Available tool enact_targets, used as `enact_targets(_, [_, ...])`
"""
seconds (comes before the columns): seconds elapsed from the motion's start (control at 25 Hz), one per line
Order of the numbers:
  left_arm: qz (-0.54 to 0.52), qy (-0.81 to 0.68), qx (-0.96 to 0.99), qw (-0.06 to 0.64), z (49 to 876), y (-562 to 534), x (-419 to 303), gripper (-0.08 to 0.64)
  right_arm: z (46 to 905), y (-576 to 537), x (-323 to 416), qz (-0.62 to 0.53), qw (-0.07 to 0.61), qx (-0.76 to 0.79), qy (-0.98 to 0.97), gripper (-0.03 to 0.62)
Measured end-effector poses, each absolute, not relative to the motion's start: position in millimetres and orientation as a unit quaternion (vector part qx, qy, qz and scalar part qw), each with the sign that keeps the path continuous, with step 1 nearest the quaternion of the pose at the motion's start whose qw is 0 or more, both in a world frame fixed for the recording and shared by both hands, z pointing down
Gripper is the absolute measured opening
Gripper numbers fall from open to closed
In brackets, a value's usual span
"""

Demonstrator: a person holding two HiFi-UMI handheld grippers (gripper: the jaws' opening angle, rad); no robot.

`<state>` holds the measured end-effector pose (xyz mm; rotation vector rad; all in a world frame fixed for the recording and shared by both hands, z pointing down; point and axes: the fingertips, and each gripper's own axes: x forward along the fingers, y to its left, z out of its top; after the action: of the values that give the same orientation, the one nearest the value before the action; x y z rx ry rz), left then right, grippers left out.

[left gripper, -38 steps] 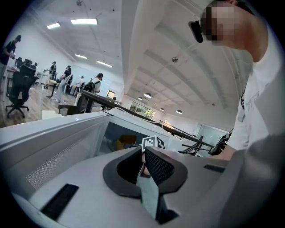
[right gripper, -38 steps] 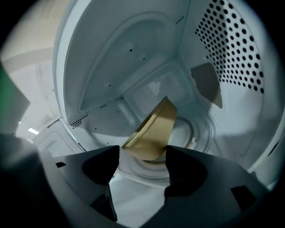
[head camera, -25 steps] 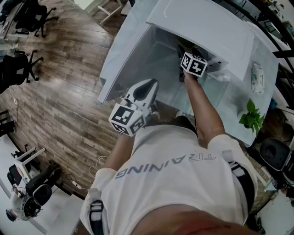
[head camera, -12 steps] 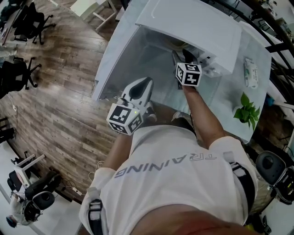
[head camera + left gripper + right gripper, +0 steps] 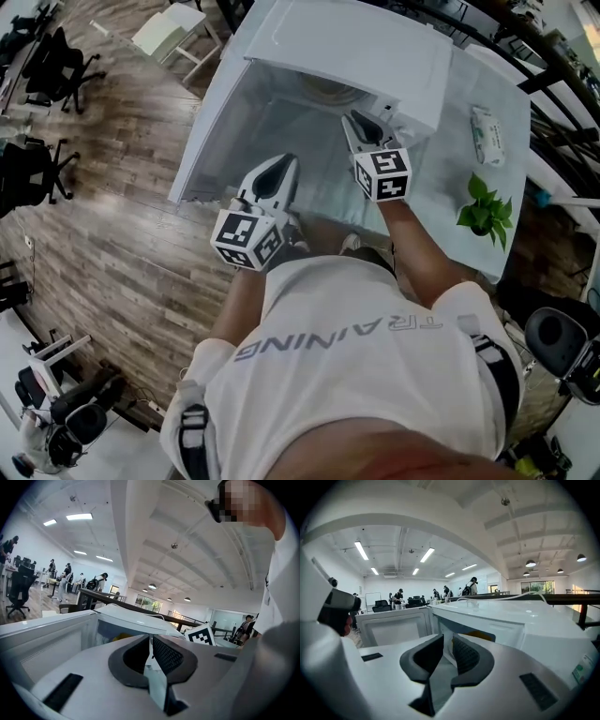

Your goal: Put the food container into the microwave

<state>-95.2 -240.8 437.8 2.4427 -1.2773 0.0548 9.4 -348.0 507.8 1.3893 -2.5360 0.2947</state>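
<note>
— On the head view, container (image 5: 328, 89)?
— Sits inside open microwave (image 5: 356, 47), on table (image 5: 450, 173). Right claw (image 5: 357, 120) just outside the opening, left claw (image 5: 279, 167) nearer the door (image 5: 211, 131).
— Left gripper view?
— Pinched shut, empty.
— Right gripper view?
— Nearly together, only a slit left; just been closing, grips nothing. Faces the cavity.
</note>
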Motion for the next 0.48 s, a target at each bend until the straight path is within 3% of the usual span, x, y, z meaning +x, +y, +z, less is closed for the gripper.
enact_targets(0.48, [-0.001, -0.43, 0.89, 0.152, 411.8, -216.2, -31.6, 0.051, 462.4, -280.7, 88.5, 0.06, 0.088, 0.487, -0.867, 0.031])
